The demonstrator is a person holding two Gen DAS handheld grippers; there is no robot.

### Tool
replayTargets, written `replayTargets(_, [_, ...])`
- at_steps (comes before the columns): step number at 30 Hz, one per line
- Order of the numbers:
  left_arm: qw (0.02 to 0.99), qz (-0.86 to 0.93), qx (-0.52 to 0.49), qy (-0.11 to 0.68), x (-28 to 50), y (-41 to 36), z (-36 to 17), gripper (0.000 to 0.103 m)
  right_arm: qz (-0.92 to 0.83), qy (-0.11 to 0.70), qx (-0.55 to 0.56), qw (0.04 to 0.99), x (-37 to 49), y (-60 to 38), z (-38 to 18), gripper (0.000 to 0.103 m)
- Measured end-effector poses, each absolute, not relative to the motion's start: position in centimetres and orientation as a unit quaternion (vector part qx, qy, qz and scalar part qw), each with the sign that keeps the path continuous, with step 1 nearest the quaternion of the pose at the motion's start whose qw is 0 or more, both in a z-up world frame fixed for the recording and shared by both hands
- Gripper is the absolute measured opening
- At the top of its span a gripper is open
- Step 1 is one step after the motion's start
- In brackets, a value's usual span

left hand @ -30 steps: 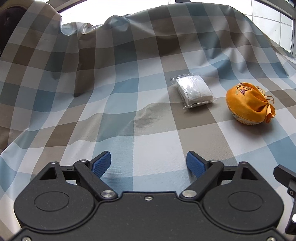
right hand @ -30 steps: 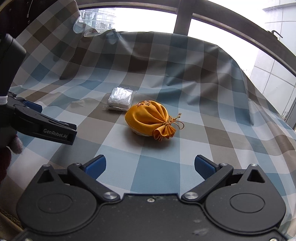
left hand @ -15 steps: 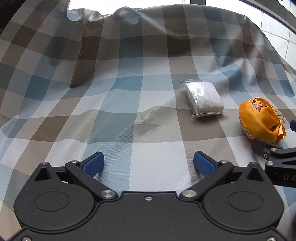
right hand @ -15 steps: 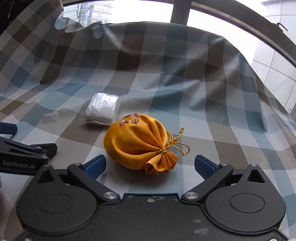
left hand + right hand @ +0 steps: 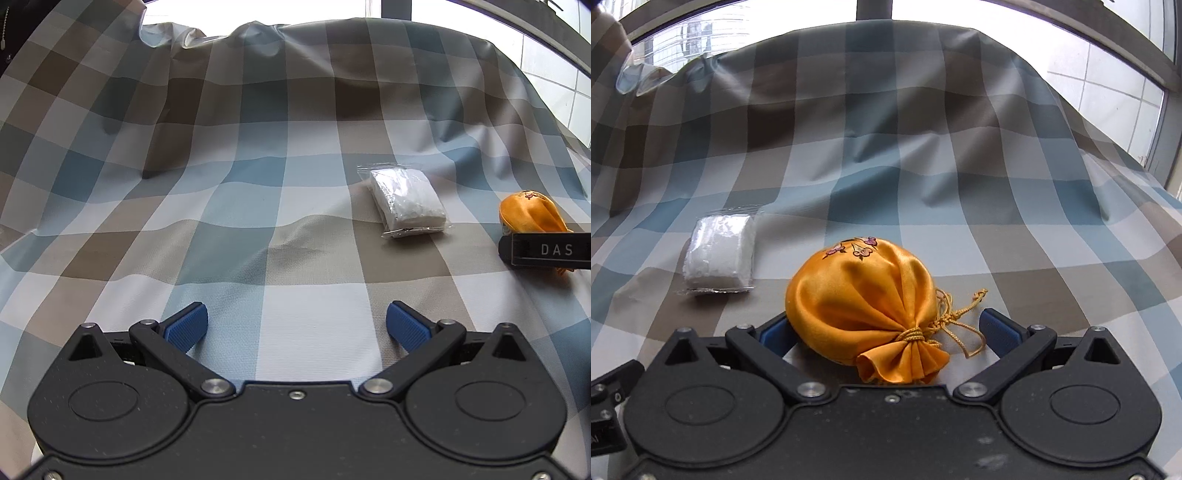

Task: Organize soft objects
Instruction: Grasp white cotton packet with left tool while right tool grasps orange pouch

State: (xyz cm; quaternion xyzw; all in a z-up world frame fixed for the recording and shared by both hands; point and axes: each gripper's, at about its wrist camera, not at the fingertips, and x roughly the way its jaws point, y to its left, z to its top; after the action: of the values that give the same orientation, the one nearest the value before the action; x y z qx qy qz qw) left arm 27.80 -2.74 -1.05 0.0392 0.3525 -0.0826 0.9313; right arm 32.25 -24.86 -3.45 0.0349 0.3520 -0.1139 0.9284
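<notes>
Checked cloth (image 5: 280, 229) in blue, brown and white covers the surface. Orange pouch (image 5: 864, 302) lies between the wide-spread jaws of the right gripper (image 5: 886, 332), tied neck toward the camera, long axis slanting from far-left to near-right. White packet (image 5: 718, 254) lies just left. Left gripper (image 5: 295, 325) gapes over bare cloth.

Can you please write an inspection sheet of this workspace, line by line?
Surface: checked cloth in blue, brown and white, wrinkled.
Job's things: orange drawstring pouch and white packet in clear wrap, lying apart on the cloth.
Clutter: nothing seen.
Grippers: left gripper open, nothing between its jaws; right gripper open, pouch between the pads, not squeezed.
Cables: nothing seen.
Surroundings: windows behind, tiled wall at right.
</notes>
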Motion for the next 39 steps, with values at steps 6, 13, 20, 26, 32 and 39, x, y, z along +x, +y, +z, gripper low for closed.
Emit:
replayTargets(6, [0.932, -0.082, 0.040, 0.351, 27.8, -2.7, -1.0, 0.101, -0.126, 0.356, 0.047, 0.925, 32.6, -25.3, -4.0, 0.103])
replayTargets(13, [0.931, -0.078, 0.047, 0.354, 27.8, -2.9, -0.9, 0.101, -0.120, 0.348, 0.060, 0.928, 32.3, -25.7, -3.9, 0.103])
replayTargets(20, [0.928, -0.073, 0.058, 0.360, 29.1, -4.1, -0.1, 0.099, -0.121, 0.347, 0.059, 0.928, 32.1, -25.7, -4.0, 0.103])
replayTargets(26, [0.931, -0.076, 0.018, 0.356, 31.6, -5.1, 1.9, 0.099, -0.121, 0.347, 0.057, 0.928, 32.2, -25.6, -4.0, 0.103])
replayTargets(32, [0.929, -0.093, -0.005, 0.359, 34.0, -7.1, 3.1, 0.099, -0.122, 0.348, 0.056, 0.928, 32.2, -25.6, -4.0, 0.103])
replayTargets(39, [0.923, -0.105, 0.006, 0.371, 35.7, -10.0, 2.6, 0.099, -0.122, 0.348, 0.057, 0.928, 32.2, -25.7, -4.0, 0.103])
